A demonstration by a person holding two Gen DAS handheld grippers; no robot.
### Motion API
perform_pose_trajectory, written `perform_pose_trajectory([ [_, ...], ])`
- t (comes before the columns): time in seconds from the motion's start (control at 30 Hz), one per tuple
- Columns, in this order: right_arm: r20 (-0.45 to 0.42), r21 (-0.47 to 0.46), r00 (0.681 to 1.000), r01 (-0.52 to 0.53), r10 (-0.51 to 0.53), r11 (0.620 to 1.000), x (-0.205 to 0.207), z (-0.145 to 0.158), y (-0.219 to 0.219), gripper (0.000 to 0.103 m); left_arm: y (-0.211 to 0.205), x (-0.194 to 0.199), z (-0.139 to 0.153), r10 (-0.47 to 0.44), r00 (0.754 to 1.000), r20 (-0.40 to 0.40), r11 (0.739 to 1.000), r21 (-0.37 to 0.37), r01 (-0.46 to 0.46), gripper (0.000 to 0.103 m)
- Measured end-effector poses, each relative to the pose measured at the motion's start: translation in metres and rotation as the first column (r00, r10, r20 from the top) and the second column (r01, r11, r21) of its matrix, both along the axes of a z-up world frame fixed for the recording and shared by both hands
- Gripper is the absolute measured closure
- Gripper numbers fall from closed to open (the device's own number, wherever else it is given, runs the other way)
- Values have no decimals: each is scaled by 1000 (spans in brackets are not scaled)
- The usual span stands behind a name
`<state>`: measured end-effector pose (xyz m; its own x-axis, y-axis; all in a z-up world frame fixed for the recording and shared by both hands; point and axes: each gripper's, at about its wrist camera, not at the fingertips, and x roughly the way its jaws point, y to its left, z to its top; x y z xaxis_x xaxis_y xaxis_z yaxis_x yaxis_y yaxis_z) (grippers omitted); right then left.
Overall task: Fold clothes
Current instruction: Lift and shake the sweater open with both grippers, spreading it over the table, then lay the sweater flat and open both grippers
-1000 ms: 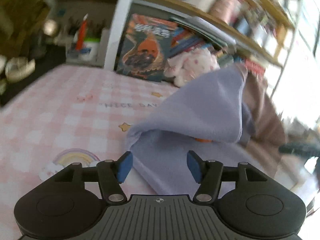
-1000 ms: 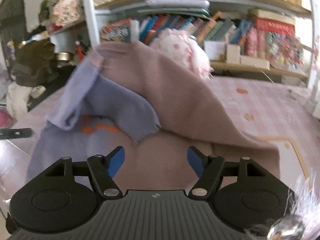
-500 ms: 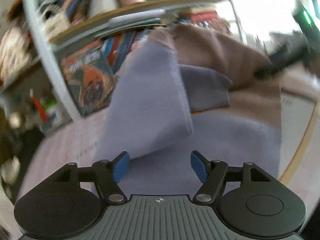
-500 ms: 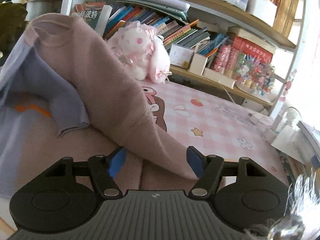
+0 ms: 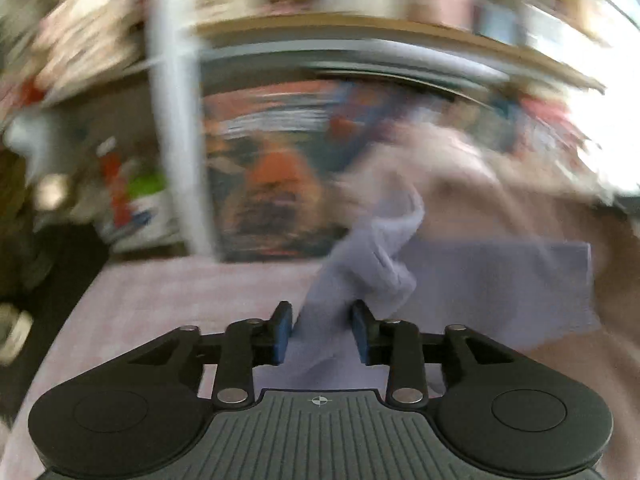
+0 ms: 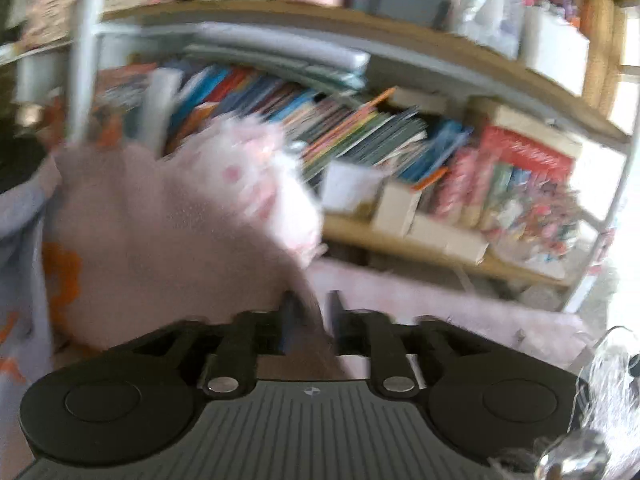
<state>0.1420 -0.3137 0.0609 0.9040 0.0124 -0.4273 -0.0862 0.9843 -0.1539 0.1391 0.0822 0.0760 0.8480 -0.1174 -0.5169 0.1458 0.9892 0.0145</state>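
Note:
A two-tone top, lavender [image 5: 480,280] on one half and dusty pink [image 6: 160,248] on the other, lies on the pink checked bed. My left gripper [image 5: 322,332] is shut on a bunched lavender fold [image 5: 360,272] of it. My right gripper [image 6: 310,324] is shut on the pink half's edge, which rises away from the fingers to the left. An orange print [image 6: 60,272] shows on the lavender part at the left of the right wrist view. Both views are motion-blurred.
A bookshelf [image 6: 360,128] full of books and boxes stands behind the bed. A pink plush toy [image 6: 260,184] sits before it. A white shelf post [image 5: 176,140] and a dark poster [image 5: 276,184] are straight ahead in the left wrist view.
Both grippers were open above the garment and have closed on it: the left on the lavender fold, the right on the pink edge. Both cameras are swinging.

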Motion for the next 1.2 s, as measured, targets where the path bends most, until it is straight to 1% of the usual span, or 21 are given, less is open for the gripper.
perform_pose_trajectory([
  [0.03, 33, 12, 999, 35, -35, 999, -1, 3, -2, 50, 14, 9, 0, 63, 998, -23, 998, -23, -63, 54],
  [0.07, 54, 32, 997, 45, -47, 998, -4, 4, -5, 48, 27, 17, 1, 120, 992, -46, 992, -44, -122, 53],
  [0.1, 48, 63, 998, 25, -28, 998, -11, 4, -8, 45, 39, 14, -1, 138, 989, -57, 988, -62, -141, 53],
  [0.13, 35, 97, 999, -2, -1, 995, -21, 4, -12, 43, 45, 7, -3, 130, 990, -57, 988, -77, -134, 51],
  [0.17, 22, 131, 999, -29, 27, 991, -30, 3, -15, 42, 49, -5, -5, 111, 992, -55, 990, -86, -116, 44],
  [0.23, -64, 167, 992, -99, 111, 981, -51, -8, -14, 42, 51, -29, -15, 64, 996, -64, 994, -82, -69, 38],
  [0.3, -174, 178, 969, -147, 178, 973, -73, -27, -11, 44, 45, -49, -28, 10, 995, -104, 998, -67, -17, 38],
  [0.37, -256, 177, 947, -153, 196, 972, -93, -47, -4, 46, 36, -68, -42, -32, 990, -141, 999, -43, 26, 38],
  [0.47, -304, 207, 928, -156, 215, 966, -119, -64, 1, 59, 25, -90, -64, -62, 982, -180, 998, -9, 62, 38],
  [0.5, -309, 220, 924, -162, 226, 962, -129, -65, 2, 70, 23, -95, -69, -65, 980, -190, 998, -6, 65, 38],
  [0.57, -318, 246, 915, -174, 249, 954, -148, -67, 4, 81, 22, -106, -78, -71, 979, -192, 997, -22, 68, 39],
  [0.6, -322, 259, 910, -180, 260, 949, -157, -67, 5, 90, 23, -111, -80, -74, 980, -185, 997, -39, 68, 39],
  [0.73, -338, 310, 890, -201, 306, 929, -195, -71, 8, 92, 27, -128, -80, -102, 979, -176, 994, -67, 91, 41],
  [0.8, -345, 336, 879, -211, 329, 918, -214, -72, 10, 92, 25, -137, -81, -131, 976, -174, 991, -58, 122, 46],
  [0.83, -348, 349, 873, -216, 340, 912, -224, -73, 11, 92, 23, -141, -81, -147, 974, -171, 989, -48, 141, 58],
  [0.87, -343, 332, 881, -211, 325, 920, -230, -73, 12, 92, 21, -145, -81, -157, 973, -168, 987, -51, 150, 71],
  [0.9, -334, 302, 894, -200, 300, 932, -235, -73, 12, 92, 18, -148, -80, -166, 972, -166, 986, -54, 159, 77],
  [0.97, -312, 243, 917, -178, 250, 954, -246, -73, 13, 92, 11, -158, -80, -182, 970, -159, 983, -52, 175, 96],
  [1.1, -254, 126, 957, -113, 142, 986, -259, -75, 13, 92, -7, -181, -81, -219, 967, -131, 975, -3, 220, 97],
  [1.17, -248, 139, 960, -99, 131, 985, -260, -77, 7, 92, -10, -184, -82, -213, 970, -119, 976, 19, 217, 96],
  [1.2, -248, 147, 960, -94, 129, 985, -260, -77, 5, 92, -9, -182, -82, -209, 970, -121, 977, 4, 211, 96],
])
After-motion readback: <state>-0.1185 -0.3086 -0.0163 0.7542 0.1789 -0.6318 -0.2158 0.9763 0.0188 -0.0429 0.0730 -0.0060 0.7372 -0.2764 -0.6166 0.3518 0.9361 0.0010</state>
